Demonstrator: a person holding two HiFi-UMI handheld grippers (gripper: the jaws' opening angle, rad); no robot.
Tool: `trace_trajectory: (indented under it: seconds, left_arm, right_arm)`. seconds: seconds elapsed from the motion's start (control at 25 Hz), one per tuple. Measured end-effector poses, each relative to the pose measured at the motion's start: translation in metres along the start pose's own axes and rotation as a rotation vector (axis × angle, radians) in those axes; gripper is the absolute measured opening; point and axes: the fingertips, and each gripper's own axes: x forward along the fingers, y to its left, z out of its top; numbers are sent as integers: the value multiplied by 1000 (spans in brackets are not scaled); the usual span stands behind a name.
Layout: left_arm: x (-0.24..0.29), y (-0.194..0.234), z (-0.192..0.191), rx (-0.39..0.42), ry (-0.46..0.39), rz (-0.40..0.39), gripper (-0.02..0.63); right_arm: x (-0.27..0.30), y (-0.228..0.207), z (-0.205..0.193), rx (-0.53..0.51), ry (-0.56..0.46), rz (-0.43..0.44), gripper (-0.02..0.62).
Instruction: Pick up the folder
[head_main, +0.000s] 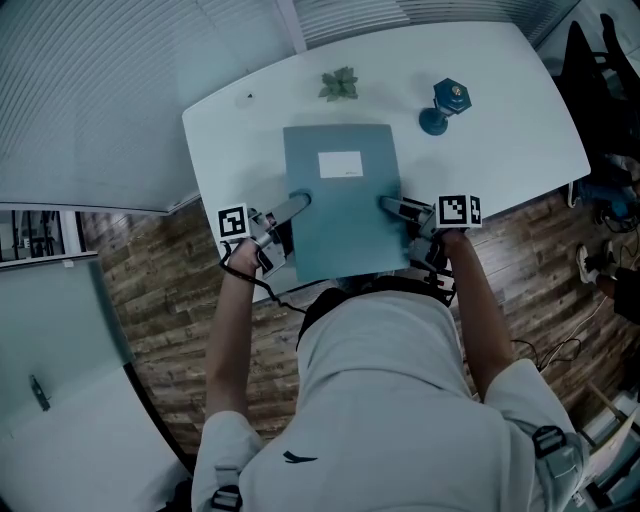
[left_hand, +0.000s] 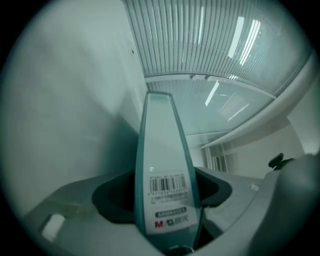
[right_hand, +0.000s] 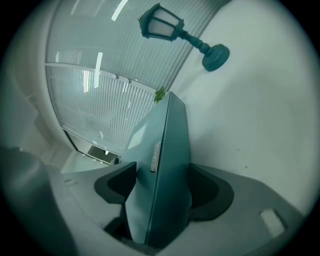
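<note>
A teal box folder (head_main: 340, 200) with a white label (head_main: 340, 164) lies lengthwise on the near part of the white table (head_main: 500, 110), and its near end reaches past the table's front edge. My left gripper (head_main: 297, 202) clamps the folder's left side, and my right gripper (head_main: 385, 205) clamps its right side. In the left gripper view the folder's edge (left_hand: 162, 145), with a barcode sticker, stands between the dark pads of the left gripper (left_hand: 165, 185), which touch it on both sides. In the right gripper view the right gripper (right_hand: 162, 187) holds the folder (right_hand: 167, 140) the same way.
A teal lantern-shaped ornament (head_main: 447, 103) stands on the table at the far right, also seen as the lantern (right_hand: 172, 27). A small green plant (head_main: 339, 84) sits at the far edge behind the folder. Ribbed wall panels lie beyond the table, and wooden floor lies under the person.
</note>
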Motion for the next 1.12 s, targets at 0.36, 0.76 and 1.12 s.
trace_trajectory:
  seconds: [0.36,0.76,1.12]
  left_arm:
    - [22,-10,-24,98,111,62,356]
    - [6,-96,-15,489,-48,-72,339]
    - [-38,-166,-18,703,-325,-174,337]
  right_arm:
    - [-1,19,11,-91,-37,28,314]
    - [-32,100,61,-308,-265,220,282]
    - [-67,177,92,-513,-436,315,242]
